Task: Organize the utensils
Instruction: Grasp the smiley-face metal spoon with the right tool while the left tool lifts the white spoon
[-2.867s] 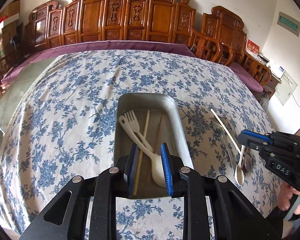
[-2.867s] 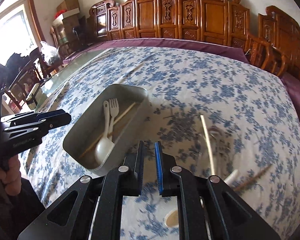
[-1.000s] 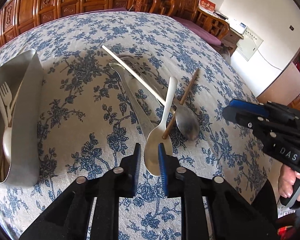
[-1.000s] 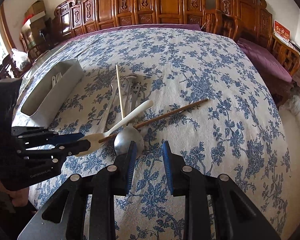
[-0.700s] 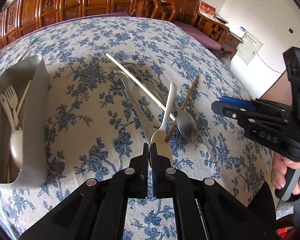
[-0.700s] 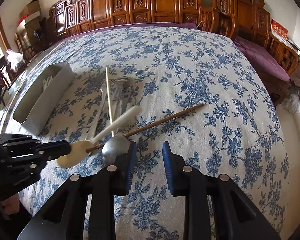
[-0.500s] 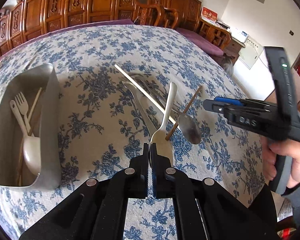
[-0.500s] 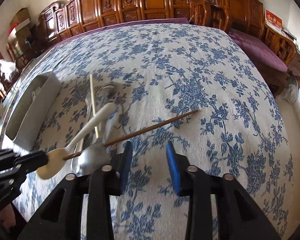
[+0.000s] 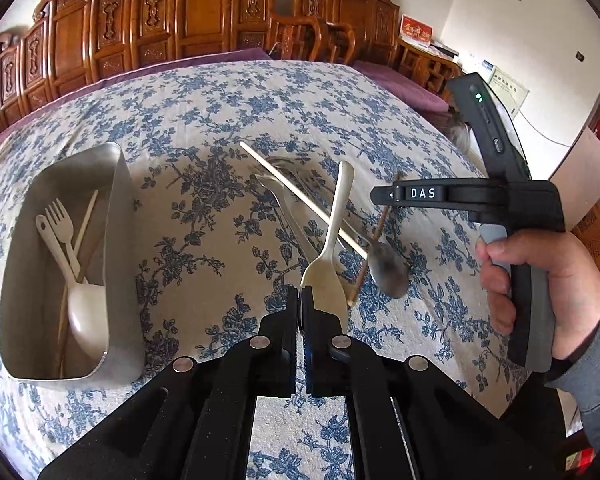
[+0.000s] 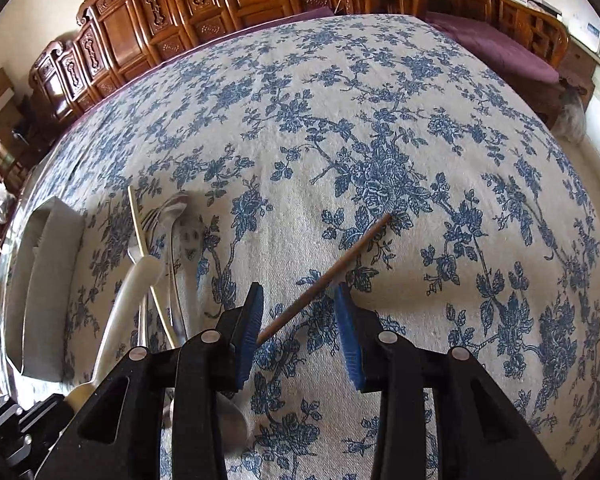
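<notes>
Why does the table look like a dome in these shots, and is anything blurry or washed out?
Left wrist view: the fisheye lens bulges the blue-flowered tablecloth and darkens the corners; the cream plastic spoon clamped in the left gripper looks sharp. Right wrist view: same bulge; the brown wooden chopstick lying between the open right gripper jaws is crisp, while the utensils at the left edge look smeared.

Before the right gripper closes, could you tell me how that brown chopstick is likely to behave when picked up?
The brown chopstick looks thin and rigid, so probably light and stiff. Lying slantwise between the open right gripper pads, it may pivot or roll. Its near end sits by the metal spoon, which might get nudged.
</notes>
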Tool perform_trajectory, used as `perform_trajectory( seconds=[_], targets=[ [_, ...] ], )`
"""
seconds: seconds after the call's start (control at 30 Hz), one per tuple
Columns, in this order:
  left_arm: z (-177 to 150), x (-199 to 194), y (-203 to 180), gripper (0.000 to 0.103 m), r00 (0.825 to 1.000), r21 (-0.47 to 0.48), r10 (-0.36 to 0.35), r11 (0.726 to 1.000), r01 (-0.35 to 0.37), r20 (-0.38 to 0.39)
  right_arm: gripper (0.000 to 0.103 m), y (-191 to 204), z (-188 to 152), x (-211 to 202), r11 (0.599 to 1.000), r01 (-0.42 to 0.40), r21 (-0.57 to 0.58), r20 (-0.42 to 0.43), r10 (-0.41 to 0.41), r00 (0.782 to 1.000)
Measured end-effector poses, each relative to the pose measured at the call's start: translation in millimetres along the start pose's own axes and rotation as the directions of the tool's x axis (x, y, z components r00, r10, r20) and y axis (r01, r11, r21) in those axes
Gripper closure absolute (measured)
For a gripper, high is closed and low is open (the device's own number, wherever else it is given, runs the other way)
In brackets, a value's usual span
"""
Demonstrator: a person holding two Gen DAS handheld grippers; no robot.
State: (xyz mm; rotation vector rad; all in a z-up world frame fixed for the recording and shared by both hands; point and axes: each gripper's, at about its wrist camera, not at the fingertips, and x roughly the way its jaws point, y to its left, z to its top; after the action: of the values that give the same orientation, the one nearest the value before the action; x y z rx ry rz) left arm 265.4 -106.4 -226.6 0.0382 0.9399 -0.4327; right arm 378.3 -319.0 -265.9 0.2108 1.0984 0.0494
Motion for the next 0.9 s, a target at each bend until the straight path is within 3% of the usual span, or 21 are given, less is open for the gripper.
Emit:
perform_trajectory(
  seconds=[0.23, 0.4, 0.47, 0.6, 0.8, 0.9],
  targets=[
    [0, -12, 13, 0.102, 1.0, -0.017, 0.018, 1.0, -0.018, 0.024, 0.066, 3, 0, 1, 0.998, 0.068, -0.013, -0.02, -0.068, 0.997],
    [1, -17, 17, 0.102, 0.999, -0.021, 0.022, 1.0, -0.021, 0.033, 0.066, 1, -2, -2, 0.998, 0.066, -0.018, -0.02, -0.066, 0.998],
    [2, -18, 17, 0.102, 0.999, -0.02, 0.023, 1.0, -0.022, 0.035, 0.066, 3, -3, -7, 0.999, 0.029, -0.022, -0.003, -0.029, 1.0],
    [2, -19, 18, 0.102, 0.999, -0.018, 0.025, 1.0, -0.025, 0.038, 0.066, 20, -12, -17, 0.993, -0.01, -0.118, 0.016, 0.012, 1.0],
    [3, -22, 20, 0.102, 0.998, -0.024, 0.032, 0.999, -0.031, 0.047, 0.072, 47, -24, -13, 0.972, -0.064, -0.227, -0.034, 0.058, 0.998],
    [3, -22, 22, 0.102, 0.998, -0.022, 0.037, 0.999, -0.036, 0.043, 0.081, 56, -25, -7, 0.963, -0.033, -0.268, -0.056, 0.018, 0.998]
  ],
)
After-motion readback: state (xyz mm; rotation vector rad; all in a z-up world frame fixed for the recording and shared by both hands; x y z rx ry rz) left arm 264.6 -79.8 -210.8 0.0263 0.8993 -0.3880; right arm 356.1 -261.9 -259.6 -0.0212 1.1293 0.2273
